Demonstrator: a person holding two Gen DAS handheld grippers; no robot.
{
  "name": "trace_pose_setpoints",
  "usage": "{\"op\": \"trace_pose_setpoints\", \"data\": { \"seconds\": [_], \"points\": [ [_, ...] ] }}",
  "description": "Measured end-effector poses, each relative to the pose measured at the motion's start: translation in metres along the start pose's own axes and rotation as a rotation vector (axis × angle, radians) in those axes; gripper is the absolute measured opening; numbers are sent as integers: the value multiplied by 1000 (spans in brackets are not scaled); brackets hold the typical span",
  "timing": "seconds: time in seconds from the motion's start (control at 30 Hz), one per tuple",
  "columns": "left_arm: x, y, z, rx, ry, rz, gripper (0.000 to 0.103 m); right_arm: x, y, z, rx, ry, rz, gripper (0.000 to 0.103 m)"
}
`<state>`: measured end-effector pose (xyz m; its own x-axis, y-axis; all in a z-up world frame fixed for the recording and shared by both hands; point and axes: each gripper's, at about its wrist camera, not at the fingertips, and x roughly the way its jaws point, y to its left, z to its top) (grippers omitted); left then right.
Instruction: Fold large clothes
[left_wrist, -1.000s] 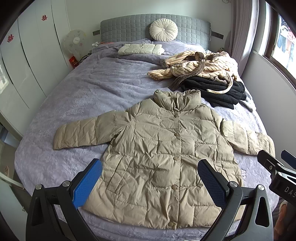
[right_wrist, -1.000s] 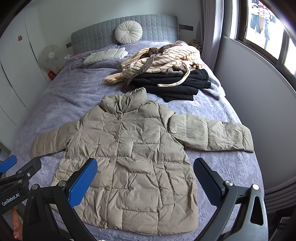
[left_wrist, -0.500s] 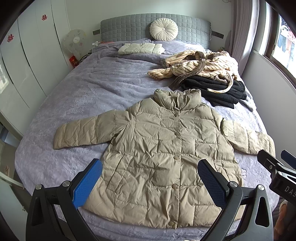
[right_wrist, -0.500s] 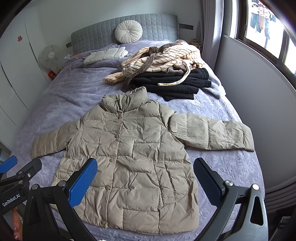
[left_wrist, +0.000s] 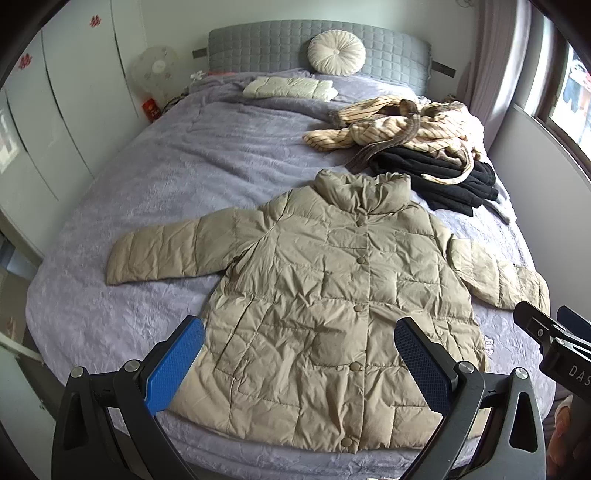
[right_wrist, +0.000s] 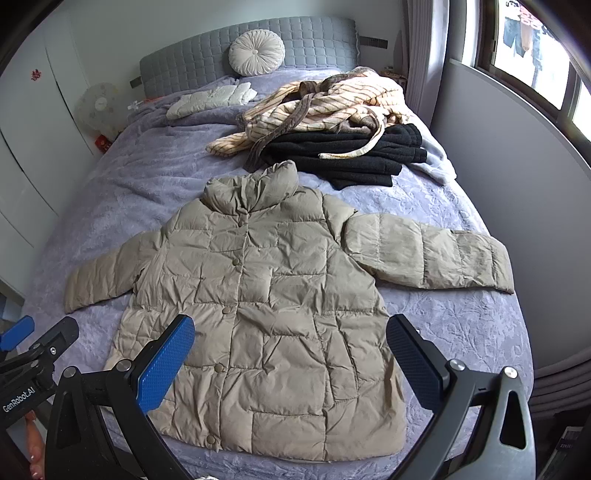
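Observation:
A beige quilted puffer jacket (left_wrist: 332, 295) (right_wrist: 266, 295) lies flat and buttoned on the purple bed, collar toward the headboard, both sleeves spread out sideways. My left gripper (left_wrist: 299, 358) hovers open above the jacket's hem, nothing between its blue pads. My right gripper (right_wrist: 291, 354) is likewise open over the hem, empty. Each gripper shows at the edge of the other's view: the right gripper (left_wrist: 554, 343) at the far right, the left gripper (right_wrist: 33, 347) at the far left.
A striped cream robe (right_wrist: 332, 103) lies on folded black clothes (right_wrist: 351, 155) at the bed's back right. A folded white garment (left_wrist: 291, 86) and round cushion (left_wrist: 336, 55) sit near the grey headboard. A grey wall (right_wrist: 517, 166) borders the bed's right; white wardrobes (left_wrist: 48, 122) stand left.

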<state>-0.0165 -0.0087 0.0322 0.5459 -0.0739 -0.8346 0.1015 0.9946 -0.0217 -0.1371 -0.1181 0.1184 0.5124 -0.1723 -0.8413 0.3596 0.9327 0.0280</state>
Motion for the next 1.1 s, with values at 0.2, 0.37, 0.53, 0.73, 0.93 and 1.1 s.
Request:
{"op": "trace_pose_setpoints", "data": {
  "seconds": [0.2, 0.37, 0.53, 0.73, 0.93, 1.1],
  "points": [
    [19, 41, 8, -52, 31, 5, 103, 11, 31, 10, -40, 37, 31, 103],
    [63, 94, 21, -89, 122, -35, 103, 42, 64, 21, -31, 96, 109, 103],
    [123, 161, 33, -141, 201, -16, 103, 83, 111, 17, -1, 199, 170, 103],
    [217, 261, 31, -336, 246, -169, 103, 133, 167, 12, -13, 325, 149, 103],
    [314, 339, 10, -588, 256, -292, 103, 174, 202, 4, -68, 400, 132, 103],
    [357, 376, 9, -724, 230, -312, 103, 200, 222, 1, -91, 413, 137, 103]
  ]
}}
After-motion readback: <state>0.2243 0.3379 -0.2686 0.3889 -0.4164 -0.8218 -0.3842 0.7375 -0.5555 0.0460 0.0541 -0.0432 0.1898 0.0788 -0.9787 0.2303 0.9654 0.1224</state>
